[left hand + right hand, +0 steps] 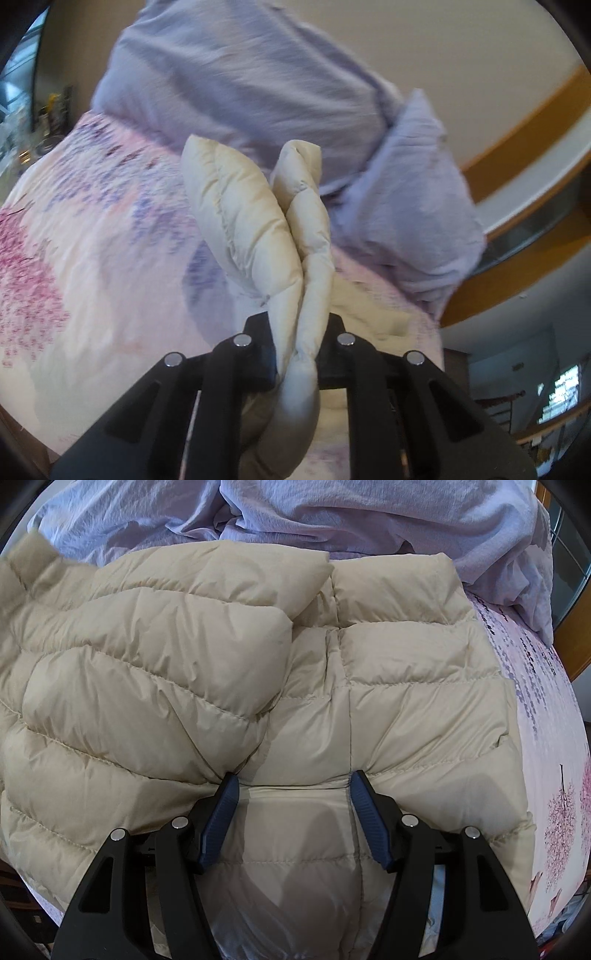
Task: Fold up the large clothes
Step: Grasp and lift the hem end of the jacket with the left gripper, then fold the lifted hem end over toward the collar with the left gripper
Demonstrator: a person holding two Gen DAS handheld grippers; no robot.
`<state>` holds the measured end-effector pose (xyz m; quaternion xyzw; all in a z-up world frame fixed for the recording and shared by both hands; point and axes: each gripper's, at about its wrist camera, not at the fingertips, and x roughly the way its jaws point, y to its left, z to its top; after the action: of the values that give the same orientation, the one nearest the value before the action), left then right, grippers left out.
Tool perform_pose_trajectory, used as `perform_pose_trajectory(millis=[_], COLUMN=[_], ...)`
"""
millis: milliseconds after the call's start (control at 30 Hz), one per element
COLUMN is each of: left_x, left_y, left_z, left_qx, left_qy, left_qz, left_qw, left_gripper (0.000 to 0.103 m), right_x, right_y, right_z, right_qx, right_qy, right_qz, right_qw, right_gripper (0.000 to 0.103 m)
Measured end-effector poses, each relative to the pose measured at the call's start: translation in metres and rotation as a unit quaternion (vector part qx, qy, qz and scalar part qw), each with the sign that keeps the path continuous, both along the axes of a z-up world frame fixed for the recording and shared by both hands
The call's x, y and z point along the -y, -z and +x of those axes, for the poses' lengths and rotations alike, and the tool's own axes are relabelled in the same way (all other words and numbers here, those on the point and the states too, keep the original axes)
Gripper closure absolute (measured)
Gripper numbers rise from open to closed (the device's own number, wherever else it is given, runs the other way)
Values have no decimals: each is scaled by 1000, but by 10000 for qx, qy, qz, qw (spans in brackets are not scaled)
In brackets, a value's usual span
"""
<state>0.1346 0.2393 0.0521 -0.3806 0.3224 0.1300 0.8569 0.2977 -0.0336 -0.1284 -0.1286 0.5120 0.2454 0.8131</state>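
A cream quilted puffer jacket (207, 672) lies spread over the bed, filling most of the right wrist view. My right gripper (293, 779) points down at it, open, and its blue fingertips (229, 786) rest on the fabric near a seam. The pads squeeze nothing. In the left wrist view a narrow fold of the same jacket (255, 221) stands up from between the black fingers. My left gripper (299, 332) is shut on that fold and holds it above the bed. The fabric hides its pads.
A crumpled lavender blanket (332, 520) is bunched along the far side of the bed (258, 85). The pink floral sheet (74, 240) shows beside the jacket (546, 738). A wooden rail (524, 133) runs at the right, and a cluttered shelf (48, 122) at the far left.
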Motion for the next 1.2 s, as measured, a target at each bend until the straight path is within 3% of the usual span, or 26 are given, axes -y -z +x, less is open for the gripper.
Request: perform_pose_trajectory(millis=[233, 400, 533, 967, 1200], left_x=[59, 103, 130, 192, 222], left_y=[-26, -26, -20, 20, 38], left_z=[36, 61, 72, 109, 133], left_qx=[201, 50, -84, -477, -740], left_qy=[620, 879, 932, 1057, 1234], left_qz=[60, 188, 264, 16, 210], left_qw=[9979, 9959, 9953, 9933, 9894], left_gripper=[90, 90, 89, 87, 87], right_x=[1, 2, 7, 61, 97], right_y=[-1, -2, -4, -22, -43], right_z=[2, 4, 6, 10, -2], right_qx=[-33, -76, -155, -320, -32], right_qy=[-23, -13, 14, -57, -120], right_qz=[-15, 2, 104, 780, 749], right_qw=[10000, 10000, 9998, 9964, 9971], right_gripper=[38, 38, 38, 39, 39])
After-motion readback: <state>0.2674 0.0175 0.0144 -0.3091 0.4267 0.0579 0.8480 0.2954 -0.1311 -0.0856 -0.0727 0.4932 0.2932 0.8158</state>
